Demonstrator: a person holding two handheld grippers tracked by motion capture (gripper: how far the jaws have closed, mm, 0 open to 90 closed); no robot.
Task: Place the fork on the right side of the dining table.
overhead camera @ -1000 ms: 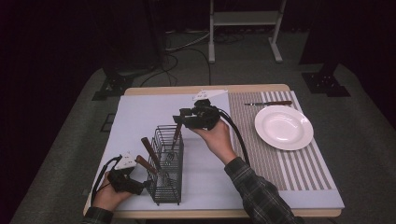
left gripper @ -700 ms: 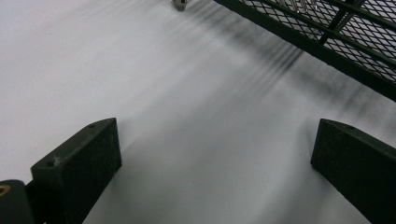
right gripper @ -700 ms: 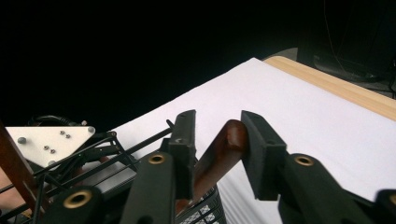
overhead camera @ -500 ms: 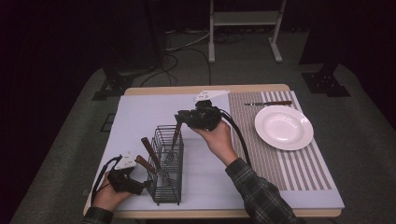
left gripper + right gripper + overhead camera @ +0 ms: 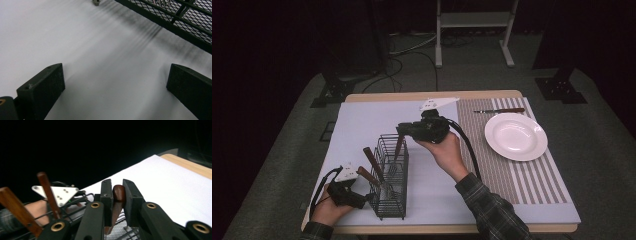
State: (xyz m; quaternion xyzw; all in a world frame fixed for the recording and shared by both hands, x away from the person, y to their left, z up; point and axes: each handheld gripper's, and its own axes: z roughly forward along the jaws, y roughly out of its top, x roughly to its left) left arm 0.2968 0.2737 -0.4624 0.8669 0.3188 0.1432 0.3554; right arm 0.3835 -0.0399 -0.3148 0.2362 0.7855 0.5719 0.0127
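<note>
A black wire basket (image 5: 392, 170) stands on the white mat near the front left. Three utensils with brown wooden handles stand in it. My right gripper (image 5: 401, 131) reaches over the basket's far end, and its jaws have just been closing on the top of the far handle (image 5: 398, 147). In the right gripper view the pads press on both sides of that handle (image 5: 119, 192), so the right gripper (image 5: 119, 195) is shut on it. My left gripper (image 5: 362, 200) rests low beside the basket's near left corner. It stands open (image 5: 115, 85) over bare mat, facing the basket's mesh wall (image 5: 175, 17).
Two more wooden handles (image 5: 373, 162) (image 5: 366, 175) lean left out of the basket. A white plate (image 5: 515, 136) sits on the striped placemat (image 5: 512, 175) at the right, with a knife (image 5: 499, 110) beyond it. The table edge runs just behind the left hand.
The right gripper has shifted only slightly over the basket's far end. The left hand and the basket have stayed in place.
</note>
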